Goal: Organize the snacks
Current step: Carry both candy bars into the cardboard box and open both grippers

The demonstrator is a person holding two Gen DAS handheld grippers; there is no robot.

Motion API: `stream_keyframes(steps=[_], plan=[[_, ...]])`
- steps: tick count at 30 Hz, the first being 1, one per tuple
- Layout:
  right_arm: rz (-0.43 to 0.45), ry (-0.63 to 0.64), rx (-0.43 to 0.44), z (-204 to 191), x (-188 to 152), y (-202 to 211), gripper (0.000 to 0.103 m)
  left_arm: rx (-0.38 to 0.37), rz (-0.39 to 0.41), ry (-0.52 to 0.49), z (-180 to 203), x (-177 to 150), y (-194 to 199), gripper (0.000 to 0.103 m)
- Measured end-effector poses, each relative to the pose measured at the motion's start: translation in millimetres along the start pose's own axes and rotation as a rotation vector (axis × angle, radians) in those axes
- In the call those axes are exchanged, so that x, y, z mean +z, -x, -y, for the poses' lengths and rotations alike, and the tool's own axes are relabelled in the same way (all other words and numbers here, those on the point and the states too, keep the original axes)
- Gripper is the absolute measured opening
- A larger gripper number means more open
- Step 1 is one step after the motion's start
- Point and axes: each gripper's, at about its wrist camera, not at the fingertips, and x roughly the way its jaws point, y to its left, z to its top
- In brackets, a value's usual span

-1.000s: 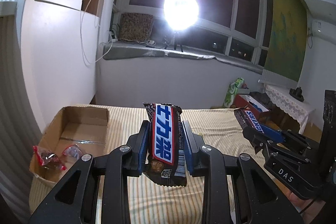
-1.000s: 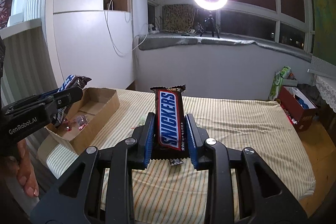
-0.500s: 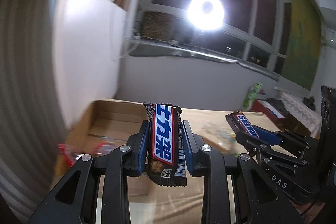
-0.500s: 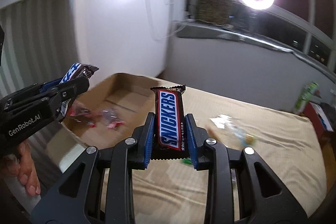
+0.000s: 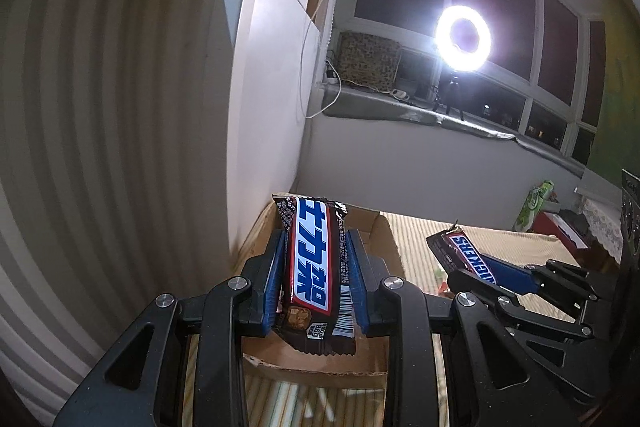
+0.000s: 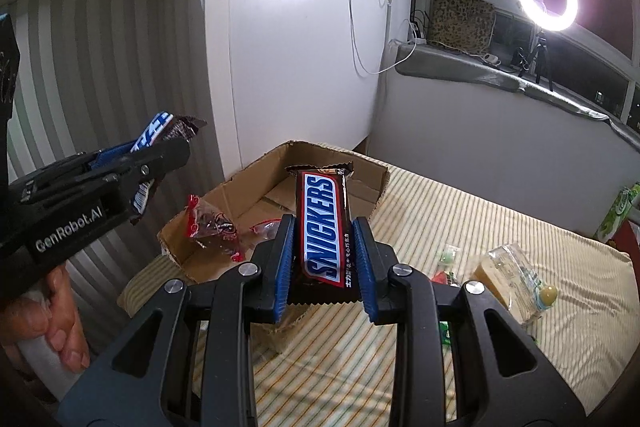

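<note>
**Both bars carried over to the cardboard box**

Since a second ago, both grippers have swung toward the left end of the bed, so the open brown cardboard box now sits right behind their fingers.

Left gripper is clamped on a brown Snickers bar with Chinese lettering on its blue-and-red label, held upright above the box's near wall. Right gripper is closed on a brown Snickers bar with the English logo, also upright, over the box's near right corner.

Inside the box lie clear packets with red print. More wrapped snacks lie on the striped bed cover toward the right edge. A person's hand grips the left tool's handle.
</note>
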Motion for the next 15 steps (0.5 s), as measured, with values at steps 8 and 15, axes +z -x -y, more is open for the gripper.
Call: stream_keyframes(steps=[8,15], plan=[[-0.018,0.002,0.026,4,10,-33,0.03,-0.011,-0.051,0.0,-2,-5,-28,0.028],[-0.095,0.015,0.069,5,6,-89,0.033,-0.007,-0.17,0.02,-8,-28,-69,0.034]])
